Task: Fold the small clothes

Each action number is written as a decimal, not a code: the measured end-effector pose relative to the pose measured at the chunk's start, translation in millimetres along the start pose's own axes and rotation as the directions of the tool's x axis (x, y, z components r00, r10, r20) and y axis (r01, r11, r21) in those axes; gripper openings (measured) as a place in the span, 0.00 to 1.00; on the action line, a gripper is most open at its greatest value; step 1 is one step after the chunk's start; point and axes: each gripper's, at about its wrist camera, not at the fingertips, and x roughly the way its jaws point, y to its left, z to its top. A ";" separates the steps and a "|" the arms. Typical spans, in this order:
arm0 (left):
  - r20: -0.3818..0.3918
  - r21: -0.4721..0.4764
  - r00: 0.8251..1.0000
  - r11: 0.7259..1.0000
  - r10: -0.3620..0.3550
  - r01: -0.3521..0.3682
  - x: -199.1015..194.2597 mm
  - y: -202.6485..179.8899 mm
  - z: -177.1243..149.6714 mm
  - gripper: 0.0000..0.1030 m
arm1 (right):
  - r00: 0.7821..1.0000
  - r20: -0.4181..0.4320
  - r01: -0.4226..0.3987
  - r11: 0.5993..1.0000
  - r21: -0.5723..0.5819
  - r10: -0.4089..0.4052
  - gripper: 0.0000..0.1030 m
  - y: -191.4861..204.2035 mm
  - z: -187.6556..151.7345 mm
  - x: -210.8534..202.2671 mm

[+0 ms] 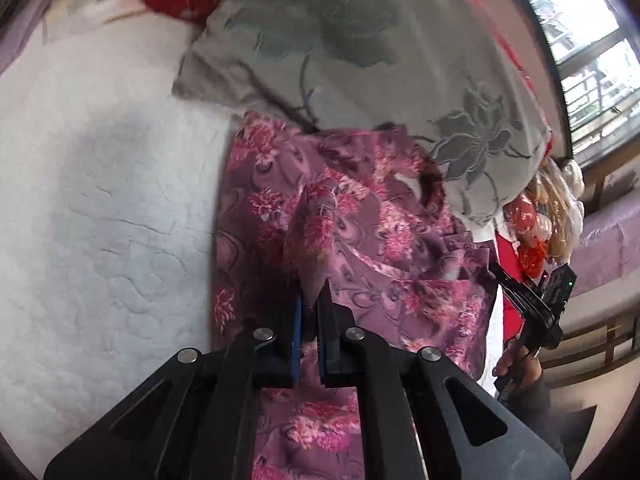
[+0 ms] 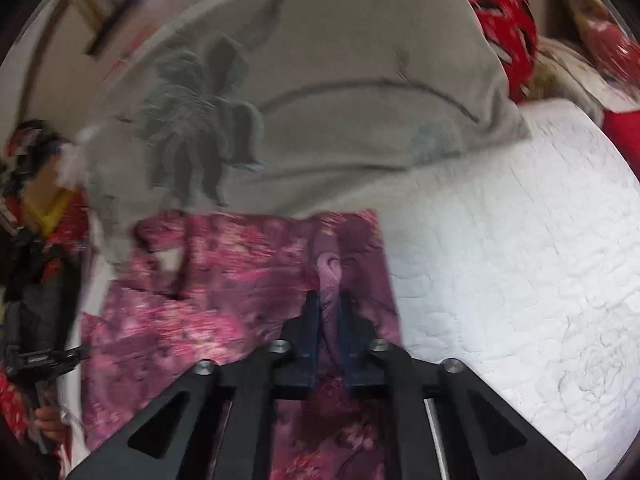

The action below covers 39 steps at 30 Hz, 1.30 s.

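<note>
With each hand-held gripper, left [image 1: 310, 300] and right [image 2: 330, 312], pinching an edge of the purple floral garment [image 1: 360, 216] on the white bed [image 1: 100, 200], carry both edges across evenly, keeping the cloth taut.

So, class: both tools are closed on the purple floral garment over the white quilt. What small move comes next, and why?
Probably carry the left tool across toward the right tool, laying its pinched fold over the purple floral garment. Both grip cloth, the lifted corner stands raised, and the garment lies partly spread on the white quilt.
</note>
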 end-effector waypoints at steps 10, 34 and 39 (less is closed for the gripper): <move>0.197 -0.087 0.979 0.993 -0.060 0.078 -45.4 -3.2 32.9 0.03 | 0.981 0.183 -0.073 0.997 0.017 0.069 0.02 9.2 36.2 -63.3; 0.210 -0.127 0.977 0.991 -0.023 0.051 -2.4 1.1 24.4 0.12 | 0.999 -0.026 -0.028 0.968 0.247 0.036 0.25 -42.0 23.3 39.9; 0.040 -0.008 0.982 0.982 0.186 -0.186 48.5 -13.8 -1.9 0.14 | 0.995 -0.065 0.082 0.975 0.207 -0.070 0.14 -31.9 20.4 41.4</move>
